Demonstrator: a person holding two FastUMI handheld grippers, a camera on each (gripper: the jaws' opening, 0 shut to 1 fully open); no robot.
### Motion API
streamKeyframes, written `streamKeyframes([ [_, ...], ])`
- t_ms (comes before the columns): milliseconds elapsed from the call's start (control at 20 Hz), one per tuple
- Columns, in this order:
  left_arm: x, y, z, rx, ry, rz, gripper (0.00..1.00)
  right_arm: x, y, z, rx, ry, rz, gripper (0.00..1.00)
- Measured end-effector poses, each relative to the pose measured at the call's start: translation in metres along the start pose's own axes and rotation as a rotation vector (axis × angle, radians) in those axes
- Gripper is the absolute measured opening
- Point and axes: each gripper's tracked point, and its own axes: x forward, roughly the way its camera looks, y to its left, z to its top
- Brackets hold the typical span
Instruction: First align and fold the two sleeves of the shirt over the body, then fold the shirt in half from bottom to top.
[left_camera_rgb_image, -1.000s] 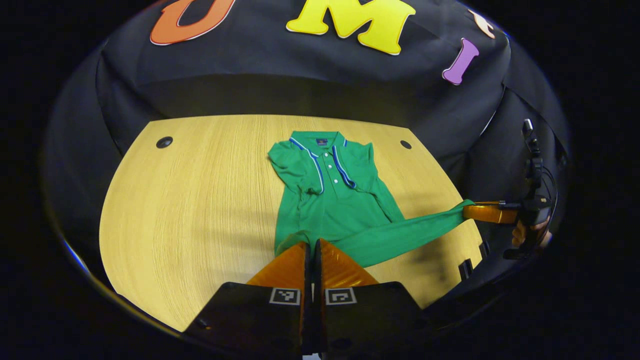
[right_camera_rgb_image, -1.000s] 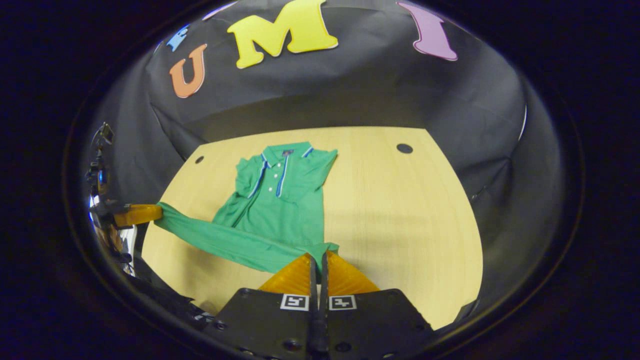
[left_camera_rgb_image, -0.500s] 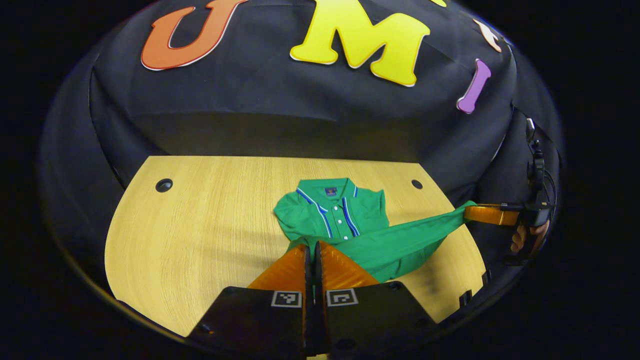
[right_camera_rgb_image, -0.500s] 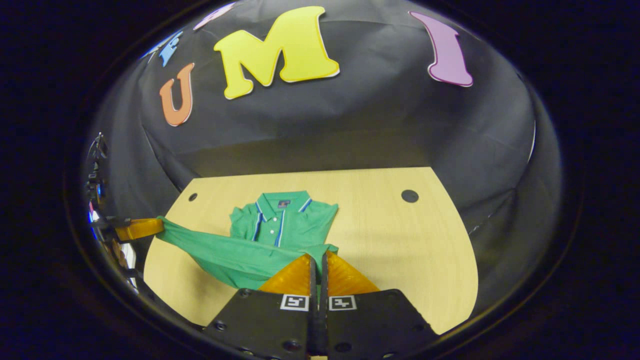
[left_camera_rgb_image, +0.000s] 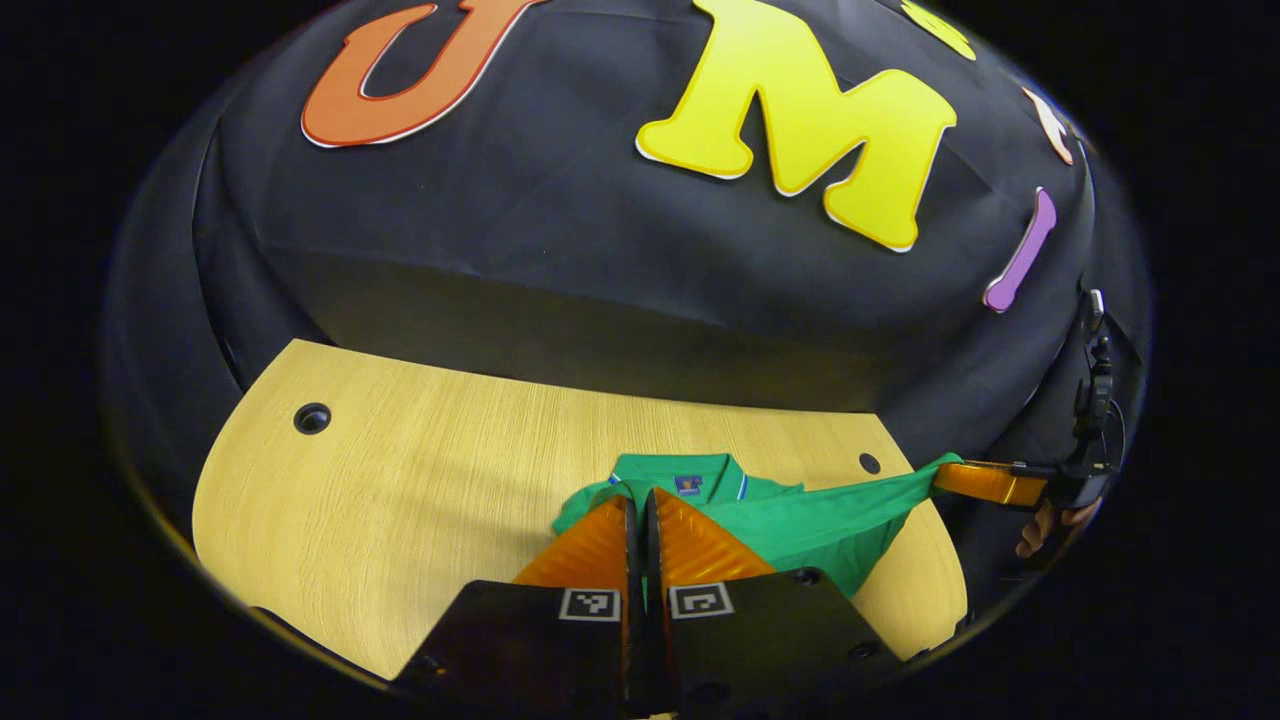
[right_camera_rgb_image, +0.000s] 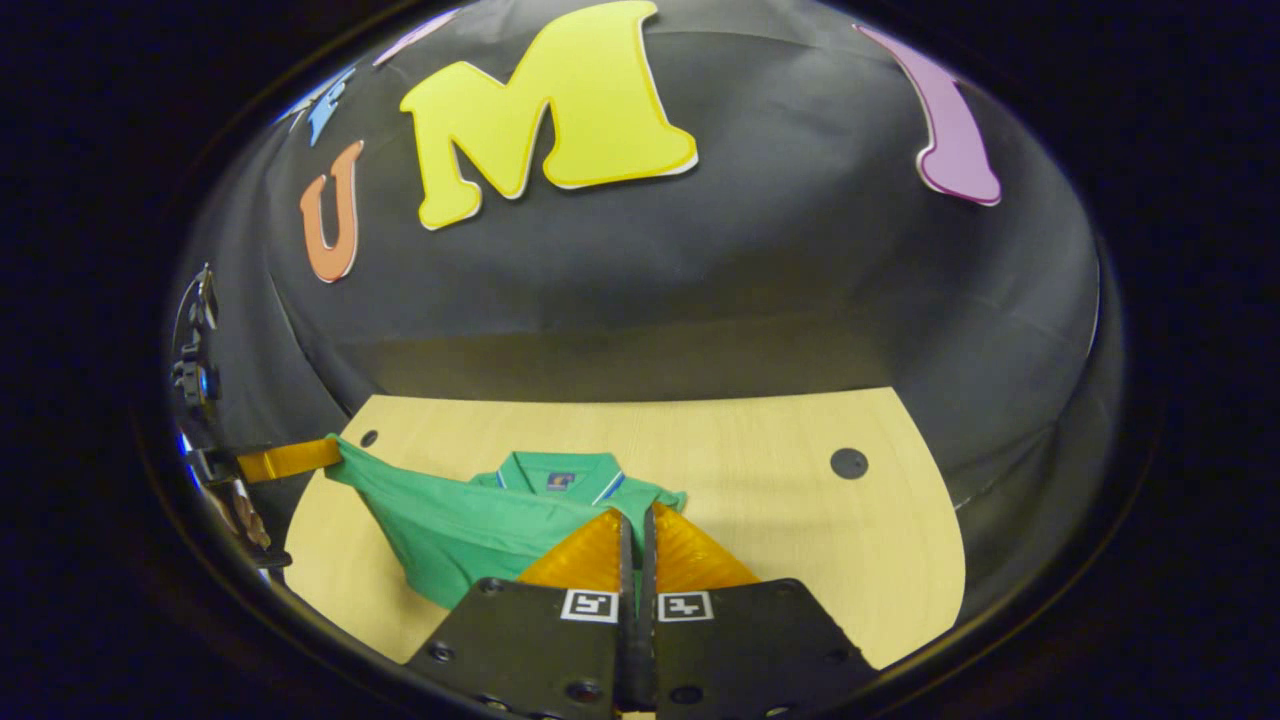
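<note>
Left gripper (left_camera_rgb_image: 640, 505) sits at bottom centre of the left gripper view, fingers pressed together w/ barely a slit between, green cloth pinched at the tips. Shirt (left_camera_rgb_image: 800, 520) is low in the frame, centre-right, on the wooden table (left_camera_rgb_image: 420, 470). Its collar (left_camera_rgb_image: 680, 470) peeks out just above the fingertips, w/ a small dark tag inside it and a blue-white stripe at the edge. From there the fabric runs as a taut band to the right edge of frame, up off the tabletop, where the right gripper (left_camera_rgb_image: 945, 478) has its other corner; a hand (left_camera_rgb_image: 1040, 525) shows just below that gripper's body. Two dark round holes in the tabletop, one (left_camera_rgb_image: 312, 418) mid-left, one (left_camera_rgb_image: 869, 463) just left of that far corner.

Right gripper view: right gripper (right_camera_rgb_image: 637, 518) bottom centre, fingers closed up tight as well, shirt (right_camera_rgb_image: 470, 530) edge caught at the tips. Cloth spreads left of the fingers, lifted, sagging a bit in the middle, rising to the left gripper (right_camera_rgb_image: 335, 452) at mid-left of frame, which grips that corner. Collar (right_camera_rgb_image: 555, 470) lies flat on the table (right_camera_rgb_image: 800, 540) behind the raised fabric. Hole (right_camera_rgb_image: 848, 463) in the tabletop at right, well apart from the shirt; a smaller one (right_camera_rgb_image: 369, 438) right by the far gripper.
</note>
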Motion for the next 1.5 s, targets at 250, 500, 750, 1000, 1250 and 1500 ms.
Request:
streamKeyframes([
  [250,0.056,0.026,-0.005,-0.012,0.005,0.076,0.06,0.063,-0.006,0.007,-0.001,0.002,-0.012,0.00],
  [500,0.102,0.052,-0.038,-0.003,0.074,0.133,0.08,0.112,-0.011,-0.024,-0.006,0.074,-0.032,0.00],
  [750,0.123,0.061,-0.060,0.037,0.134,0.133,0.12,0.143,-0.025,-0.057,-0.018,0.145,-0.089,0.00],
  [1000,0.122,0.071,-0.060,0.096,0.136,0.172,0.74,0.144,-0.034,-0.074,-0.007,0.174,-0.130,0.25],
  [1250,0.100,0.067,-0.041,0.147,0.062,0.211,1.00,0.121,-0.027,-0.069,-0.007,0.124,-0.160,0.98],
  [1500,0.048,0.037,0.004,0.104,-0.083,0.185,1.00,0.070,-0.008,-0.036,-0.021,-0.004,-0.162,0.96],
])
